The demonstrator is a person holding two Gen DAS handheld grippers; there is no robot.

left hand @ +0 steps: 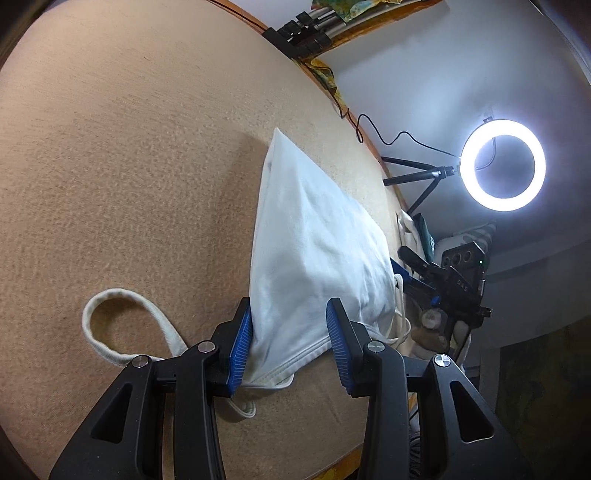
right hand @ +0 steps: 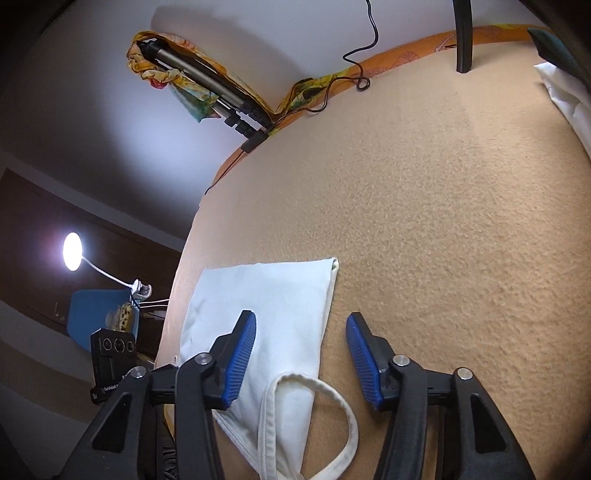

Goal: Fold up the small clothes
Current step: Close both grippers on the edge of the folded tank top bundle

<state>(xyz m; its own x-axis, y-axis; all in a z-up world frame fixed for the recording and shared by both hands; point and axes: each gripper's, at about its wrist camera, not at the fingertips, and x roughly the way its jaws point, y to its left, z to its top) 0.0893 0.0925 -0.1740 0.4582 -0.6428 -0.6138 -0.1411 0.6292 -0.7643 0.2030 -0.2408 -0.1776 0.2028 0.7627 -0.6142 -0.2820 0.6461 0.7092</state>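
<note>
Left wrist view showed the left gripper (left hand: 291, 347) nearest the lens, its blue-padded jaws spread wide with the near hem of a white tank top (left hand: 314, 258) lying between them; the left pad touched the cloth's edge, the right pad stood apart from it, and nothing was clamped. The garment lay folded on a tan blanket (left hand: 129, 166), narrowing toward its far corner. A shoulder strap (left hand: 110, 325) looped out to the left of the gripper, flat on the blanket. Beyond the garment's right edge, off the side of the bed, sat the other handheld unit with its black camera housing (left hand: 461, 273). Farther back a lit ring light (left hand: 503, 165) stood on a small black tripod (left hand: 417, 181), a black cable (left hand: 388, 136) trailing from it along the blanket's border, and a folded tripod (left hand: 310, 29) lay at the far edge against the white wall.

Right wrist view showed the right gripper (right hand: 301, 354) likewise wide, holding nothing. Its left finger hovered over the white tank top (right hand: 273, 306), its right one over bare blanket (right hand: 443, 221). The strap (right hand: 332, 413) curled just below, between the jaws. Past the bed's left edge were a black camera box (right hand: 110, 354), a blue chair (right hand: 88, 314) and a round desk lamp (right hand: 72, 252). At the far edge lay the folded tripod (right hand: 207, 85) on patterned orange cloth (right hand: 406, 48).
</note>
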